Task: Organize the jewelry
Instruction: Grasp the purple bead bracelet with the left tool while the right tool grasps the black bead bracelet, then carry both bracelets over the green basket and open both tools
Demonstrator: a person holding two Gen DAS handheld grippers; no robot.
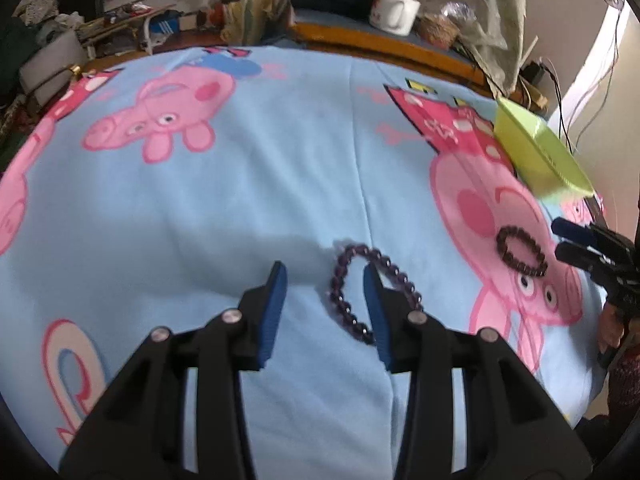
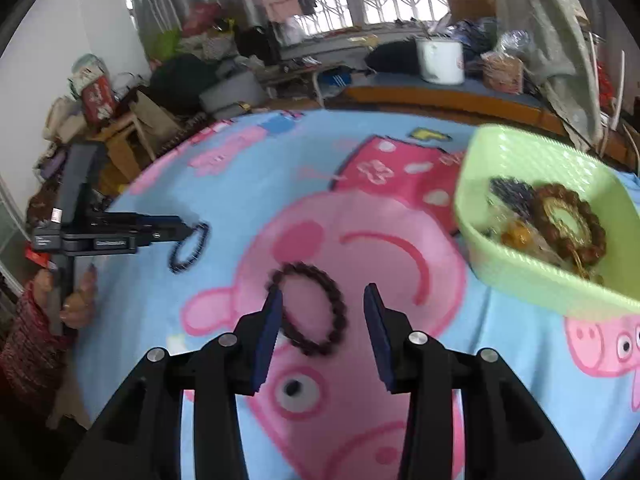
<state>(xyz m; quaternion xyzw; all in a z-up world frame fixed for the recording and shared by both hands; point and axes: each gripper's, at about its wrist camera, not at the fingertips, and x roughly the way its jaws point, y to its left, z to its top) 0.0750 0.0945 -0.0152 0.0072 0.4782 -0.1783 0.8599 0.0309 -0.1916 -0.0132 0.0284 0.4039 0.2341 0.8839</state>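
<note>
Two hand-held grippers hover over a blue cartoon-pig blanket (image 1: 200, 208). The left gripper (image 1: 325, 280), jaws apart and empty, straddles one side of a purple bead bracelet (image 1: 348, 300), seemingly lined up to pinch it. The right gripper (image 2: 323, 304), also parted and empty, hangs above a dark bracelet (image 2: 308, 308); a green basket (image 2: 520, 280) already holding jewelry waits nearby

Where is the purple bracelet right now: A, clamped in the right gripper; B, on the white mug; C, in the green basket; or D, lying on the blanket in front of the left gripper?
D: the purple bracelet lies flat on the blanket, partly between the open fingers of the left gripper, which do not press on it.
</note>
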